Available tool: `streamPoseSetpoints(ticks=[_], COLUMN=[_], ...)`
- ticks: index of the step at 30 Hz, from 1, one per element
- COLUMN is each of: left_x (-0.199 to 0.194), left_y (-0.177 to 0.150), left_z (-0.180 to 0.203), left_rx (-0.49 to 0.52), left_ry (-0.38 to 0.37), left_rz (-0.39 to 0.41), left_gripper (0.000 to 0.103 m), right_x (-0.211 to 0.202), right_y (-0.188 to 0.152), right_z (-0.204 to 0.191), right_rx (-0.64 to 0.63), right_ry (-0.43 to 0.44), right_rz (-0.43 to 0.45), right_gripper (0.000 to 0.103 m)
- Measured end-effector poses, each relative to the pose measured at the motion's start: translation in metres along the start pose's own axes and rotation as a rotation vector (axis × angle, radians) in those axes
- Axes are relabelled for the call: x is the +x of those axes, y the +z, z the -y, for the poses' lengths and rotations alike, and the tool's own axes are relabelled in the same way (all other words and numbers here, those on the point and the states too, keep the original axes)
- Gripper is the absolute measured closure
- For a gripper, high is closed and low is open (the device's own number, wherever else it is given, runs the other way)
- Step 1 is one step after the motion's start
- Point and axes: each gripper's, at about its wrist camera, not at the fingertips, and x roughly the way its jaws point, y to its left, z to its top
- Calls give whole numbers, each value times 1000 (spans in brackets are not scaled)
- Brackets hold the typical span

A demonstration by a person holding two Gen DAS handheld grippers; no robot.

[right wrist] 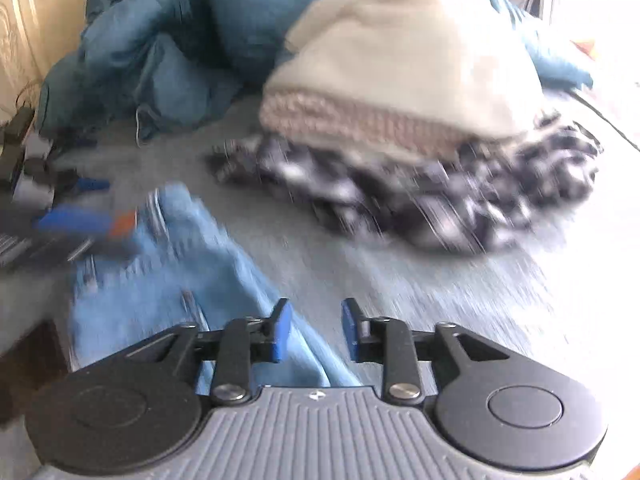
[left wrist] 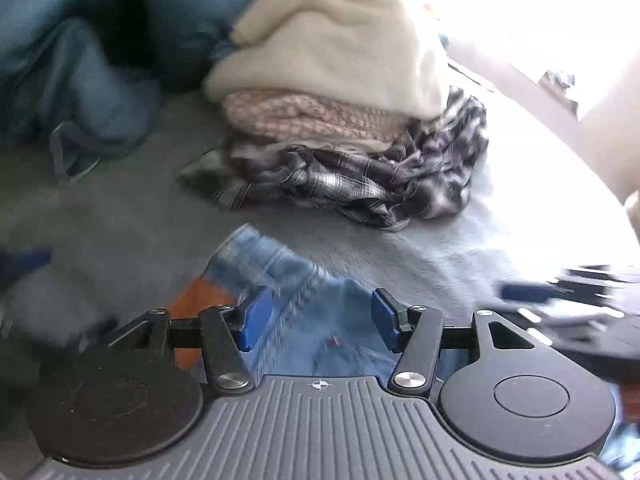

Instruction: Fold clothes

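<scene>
Blue-padded left tool [left wrist: 318, 320] sitting wide open, nothing pinched, light blue denim jeans [left wrist: 320, 320] spread right under and between the pads. Bit of orange [left wrist: 192, 304] peeking out from under the denim on the left side, can't tell what that is. Further out, grey fuzzy bed cover [left wrist: 120, 220] carrying everything. Beyond that, a stack of clothes: crumpled black-and-white plaid shirt [left wrist: 360, 176] at the bottom, pinkish chunky knit sweater [left wrist: 312, 116] on it, cream fleece top [left wrist: 340, 40] capping the pile. Off to the far left, rumpled teal-blue quilted bedding [left wrist: 80, 60] bunched up. At the right edge, blurry dark shape with a blue pad, looks like the right tool [left wrist: 560, 296].

Same deal from the right wrist view: right tool [right wrist: 316, 330] open too, gap narrower than the left one, gripping nothing. Edge of the light blue denim jeans [right wrist: 180, 288] running under the left-hand pad, grey bed cover [right wrist: 440, 300] under the other. Jeans stretching away to the left, toward the smeared left tool [right wrist: 76, 220], blue pad and a touch of orange showing there. Plaid shirt [right wrist: 440, 200], knit sweater [right wrist: 340, 120] and cream fleece [right wrist: 400, 48] stacked ahead and to the right, well apart from the jeans. Teal bedding [right wrist: 160, 60] heaped behind. Pretty heavy motion blur everywhere, so no finer detail.
</scene>
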Motion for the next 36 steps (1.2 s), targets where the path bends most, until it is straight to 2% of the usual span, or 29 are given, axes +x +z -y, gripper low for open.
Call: streamPoseSetpoints(ticks=[4, 6, 10, 12, 13, 14, 15, 17, 20, 23, 26, 28, 30, 33, 35, 36], left_x=[40, 46, 47, 47, 48, 49, 49, 50, 52, 55, 58, 58, 58, 59, 59, 59], left_y=[0, -3, -9, -11, -11, -11, -10, -8, -7, -10, -12, -12, -11, -11, -12, -12], left_z=[-4, -9, -10, -10, -9, -8, -8, -8, -8, -6, -7, -8, -8, -8, -7, -7], left_rx=[94, 112, 160, 182, 193, 202, 203, 197, 197, 215, 225, 225, 226, 228, 226, 227], left_ry=[91, 96, 101, 109, 112, 116, 117, 116, 115, 124, 117, 112, 109, 111, 114, 115], left_rz=[-43, -78, -61, -55, -57, -58, -60, -64, -63, -51, -37, -35, -36, -39, -40, -41], left_gripper=[48, 48, 45, 45, 45, 45, 45, 45, 45, 44, 43, 43, 43, 43, 43, 43], right_x=[4, 9, 24, 31, 32, 34, 32, 23, 14, 27, 45, 41, 34, 14, -4, -12], right_y=[-17, -20, -28, -34, -36, -39, -39, -38, -36, -39, -42, -44, -49, -59, -55, -51], right_z=[12, 12, 12, 11, 11, 11, 11, 11, 18, 25, 38, 62, 89, 118, 110, 102], right_rx=[-65, -109, -181, -205, -206, -203, -204, -196, -135, -89, 13, 178, 353, 552, 530, 513], right_ry=[27, 40, 77, 63, 59, 58, 44, 9, -17, -37, -38, -27, -24, -44, -119, -116], right_rz=[-74, -90, -164, -200, -214, -228, -225, -204, -182, -204, -225, -212, -197, -166, -120, -87], right_gripper=[70, 70, 70, 74, 78, 93, 100, 100, 101, 101, 100, 92, 63, 64, 72, 72])
